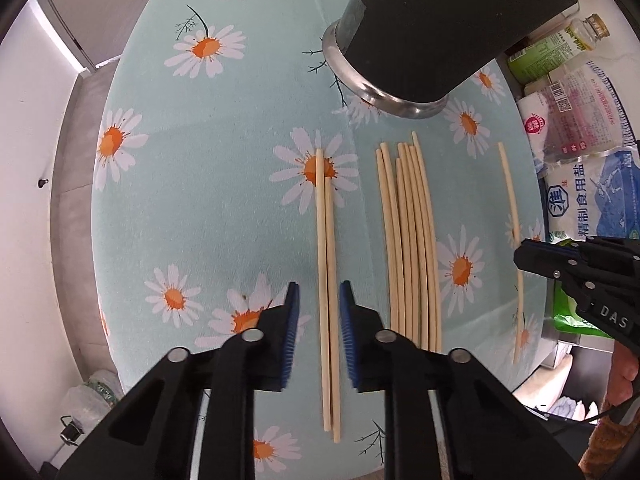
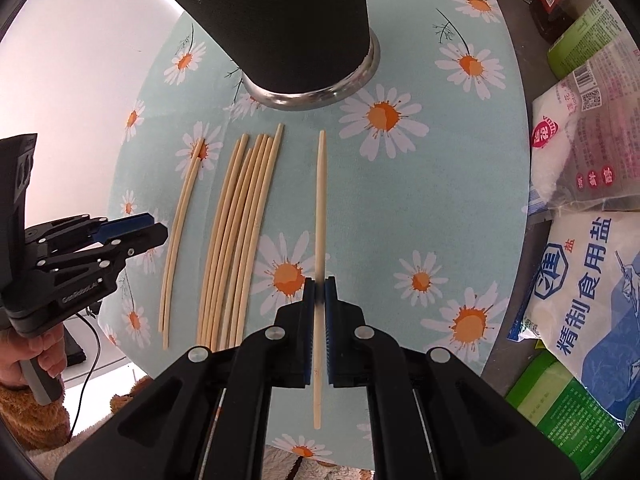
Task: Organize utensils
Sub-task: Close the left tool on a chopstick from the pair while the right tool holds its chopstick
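Two pale wooden chopsticks lie side by side on the daisy tablecloth. My left gripper straddles them, its blue pads a small gap off each side, so it is open. A bundle of several chopsticks lies just right of it. My right gripper is shut on a single chopstick, held near its thick end. A black utensil holder with a metal base stands beyond the chopsticks. In the right wrist view the left gripper is at the left, beside the pair.
Bags of salt and sugar and a green pack crowd the table's right edge. Bottles stand at the back right. A hand in a fuzzy brown sleeve holds the left gripper.
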The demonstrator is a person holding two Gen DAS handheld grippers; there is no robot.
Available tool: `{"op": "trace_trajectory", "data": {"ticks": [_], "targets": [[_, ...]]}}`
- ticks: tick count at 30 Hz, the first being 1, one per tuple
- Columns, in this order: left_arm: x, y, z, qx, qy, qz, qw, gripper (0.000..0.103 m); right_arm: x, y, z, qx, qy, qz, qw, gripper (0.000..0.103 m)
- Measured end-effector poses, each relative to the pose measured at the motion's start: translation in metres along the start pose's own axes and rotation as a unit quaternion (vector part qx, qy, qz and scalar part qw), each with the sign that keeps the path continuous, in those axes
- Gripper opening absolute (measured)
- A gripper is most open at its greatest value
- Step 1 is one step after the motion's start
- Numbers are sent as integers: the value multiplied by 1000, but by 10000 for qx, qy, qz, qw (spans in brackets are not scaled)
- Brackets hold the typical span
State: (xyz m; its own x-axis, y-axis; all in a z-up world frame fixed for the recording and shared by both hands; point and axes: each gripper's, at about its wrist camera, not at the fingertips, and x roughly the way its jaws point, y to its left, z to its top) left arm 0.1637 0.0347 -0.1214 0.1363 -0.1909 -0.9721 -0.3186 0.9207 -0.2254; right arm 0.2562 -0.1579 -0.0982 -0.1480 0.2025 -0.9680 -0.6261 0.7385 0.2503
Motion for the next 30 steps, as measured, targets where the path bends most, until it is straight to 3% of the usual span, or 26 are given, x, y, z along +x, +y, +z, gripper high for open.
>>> {"op": "trace_trajectory", "data": {"ticks": [22, 24, 30], "targets": [[28, -33, 8, 30, 151, 542, 9984, 13, -1, -9, 8, -80, 46, 180, 9998, 6], [30, -35, 8, 64, 166, 625, 9979, 5, 1, -9, 8, -85, 72, 183, 9998, 6], [33, -37, 11, 116, 193, 702, 9973, 4, 4, -9, 7, -53, 90, 220, 9997, 6]]}}
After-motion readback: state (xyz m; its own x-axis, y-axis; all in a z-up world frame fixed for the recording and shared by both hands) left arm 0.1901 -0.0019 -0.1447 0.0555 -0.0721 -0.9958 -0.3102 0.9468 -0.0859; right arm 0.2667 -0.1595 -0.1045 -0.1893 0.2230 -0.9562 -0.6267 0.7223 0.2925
